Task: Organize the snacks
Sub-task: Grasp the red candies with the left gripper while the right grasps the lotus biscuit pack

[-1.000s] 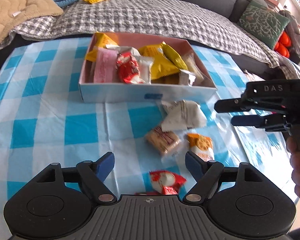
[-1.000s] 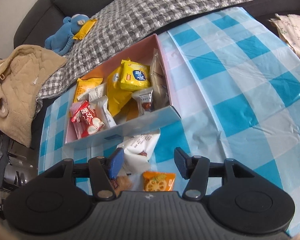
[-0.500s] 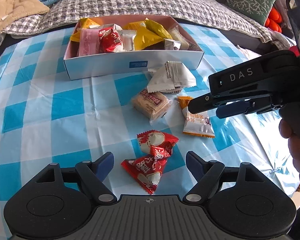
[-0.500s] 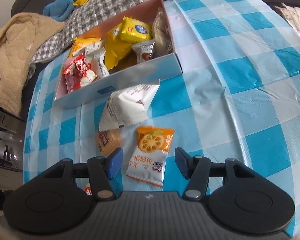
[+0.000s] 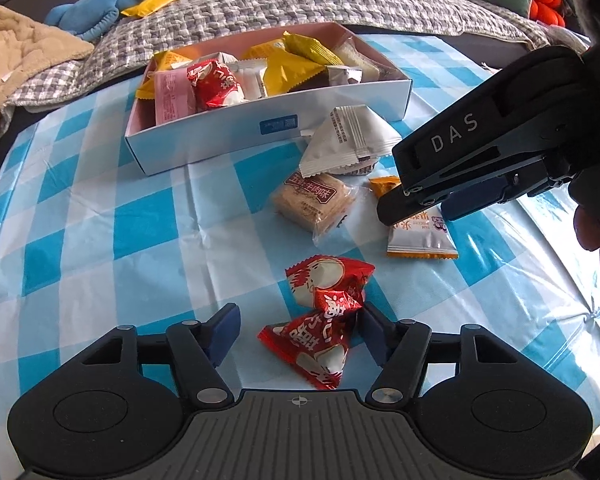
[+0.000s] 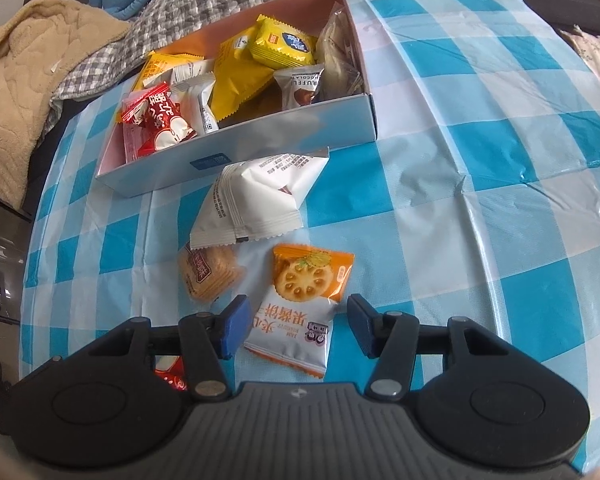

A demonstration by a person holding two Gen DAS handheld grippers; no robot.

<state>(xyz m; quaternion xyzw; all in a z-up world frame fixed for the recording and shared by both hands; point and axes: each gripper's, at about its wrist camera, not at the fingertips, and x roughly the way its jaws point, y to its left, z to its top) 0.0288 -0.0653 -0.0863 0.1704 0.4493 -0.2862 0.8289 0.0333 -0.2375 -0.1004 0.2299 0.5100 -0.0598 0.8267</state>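
Two red snack packets (image 5: 324, 280) lie overlapping on the blue checked tablecloth. My left gripper (image 5: 297, 334) is low over the nearer one, its jaws closing. The right pad touches the wrapper and the left pad stands apart. An orange-and-white biscuit packet (image 6: 300, 292) lies between the open jaws of my right gripper (image 6: 298, 330), which touch neither side. From the left wrist view, the right gripper (image 5: 418, 214) hovers over that biscuit packet (image 5: 420, 236). Behind them stands the pale blue box (image 5: 204, 148) holding several snacks.
A white packet (image 6: 260, 200) and a brown cake packet (image 6: 208, 272) lie between the box wall (image 6: 260, 148) and the grippers. Behind the table is a sofa with a grey checked blanket (image 5: 300, 0), a blue plush toy (image 5: 100, 12) and a beige throw (image 5: 16, 64).
Both grippers have come down and forward over the loose packets. The left jaws have narrowed around the red packets. The biscuit packet now sits between the right jaws.
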